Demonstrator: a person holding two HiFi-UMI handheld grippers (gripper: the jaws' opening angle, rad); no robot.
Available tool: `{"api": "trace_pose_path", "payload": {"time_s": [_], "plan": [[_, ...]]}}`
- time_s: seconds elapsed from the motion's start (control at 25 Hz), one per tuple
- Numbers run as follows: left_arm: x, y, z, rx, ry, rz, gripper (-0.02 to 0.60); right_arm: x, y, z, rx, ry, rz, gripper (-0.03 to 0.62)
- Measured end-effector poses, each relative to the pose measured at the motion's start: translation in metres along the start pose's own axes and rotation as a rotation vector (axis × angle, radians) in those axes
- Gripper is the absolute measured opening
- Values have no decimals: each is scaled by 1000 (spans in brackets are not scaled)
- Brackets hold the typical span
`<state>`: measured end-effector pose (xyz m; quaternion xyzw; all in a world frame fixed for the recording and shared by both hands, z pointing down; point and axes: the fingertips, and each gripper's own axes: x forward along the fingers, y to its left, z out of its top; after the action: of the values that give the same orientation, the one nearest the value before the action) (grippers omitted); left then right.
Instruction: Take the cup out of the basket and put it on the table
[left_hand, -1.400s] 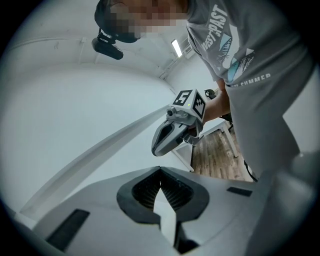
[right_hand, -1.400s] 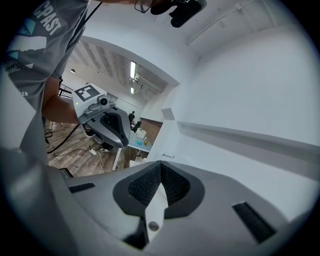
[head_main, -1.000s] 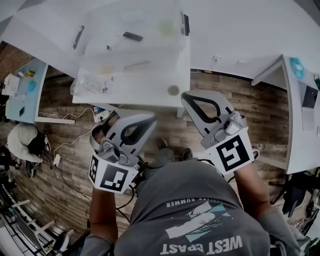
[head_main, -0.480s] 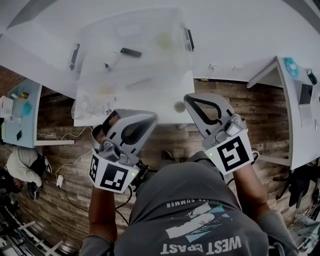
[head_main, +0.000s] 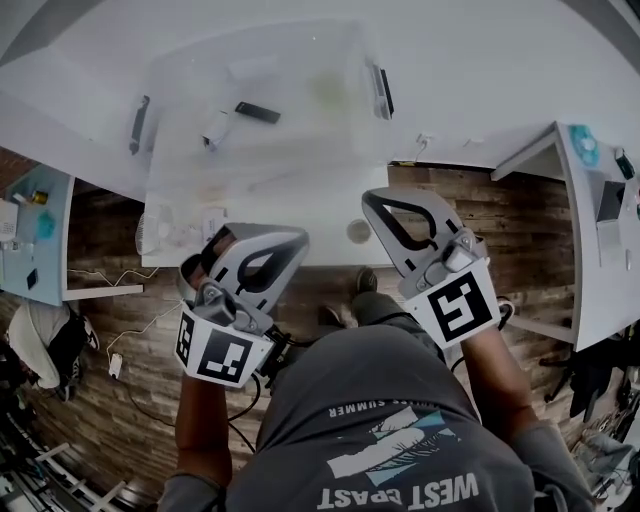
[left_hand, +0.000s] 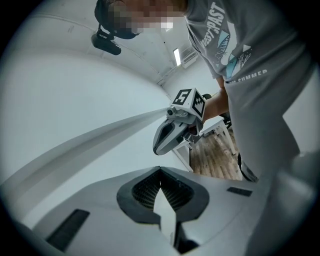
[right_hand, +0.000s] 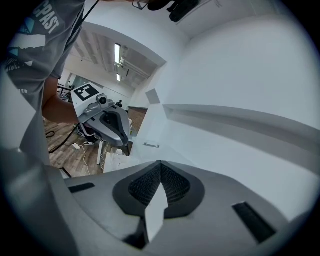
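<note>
Seen from above, a person in a grey T-shirt stands at a white worktop (head_main: 330, 215) with a gripper in each hand. The left gripper (head_main: 298, 238) is held out nearly level. Its fingers are pressed together with nothing between them, and their tips are at the near edge of the worktop.

Beyond those tips, a little to their left, sits the basket (head_main: 170, 140), a clear plastic tub with dark handles. The cup cannot be made out for certain. A faint greenish shape (head_main: 330, 85) deep inside the tub, well ahead of both pairs of fingers, may be it.

A small round disc (head_main: 358, 231) lies on the worktop just left of the right gripper (head_main: 372, 197), whose fingers are also closed and empty.

Both tools are probably carried shut, side by side, because the reach into the basket has not begun. The fingers would need to part before taking the cup.
</note>
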<state>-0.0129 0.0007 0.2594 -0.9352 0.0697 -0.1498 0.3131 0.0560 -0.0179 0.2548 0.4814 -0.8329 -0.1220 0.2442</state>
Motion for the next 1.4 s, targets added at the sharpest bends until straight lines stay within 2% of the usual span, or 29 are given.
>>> {"api": "trace_pose_path", "payload": {"time_s": [0.56,0.84,1.16,1.28,1.4], "plan": [[81,58,-29,-50,100,93,9,70,-97,-30,-4,-89,122,12],[89,82,-54,-93,123,115,9,126,-135,-36,20,-77,143,12],[91,125,-96,-145,79,109,9,232,-178,-59,84,23,126,12],[91,140,-110,-167,59,107,9,278,-192,-83,107,106,131,12],[89,149,-123,-186,47,102,9,317,-198,-124,146,226,141,13]]}}
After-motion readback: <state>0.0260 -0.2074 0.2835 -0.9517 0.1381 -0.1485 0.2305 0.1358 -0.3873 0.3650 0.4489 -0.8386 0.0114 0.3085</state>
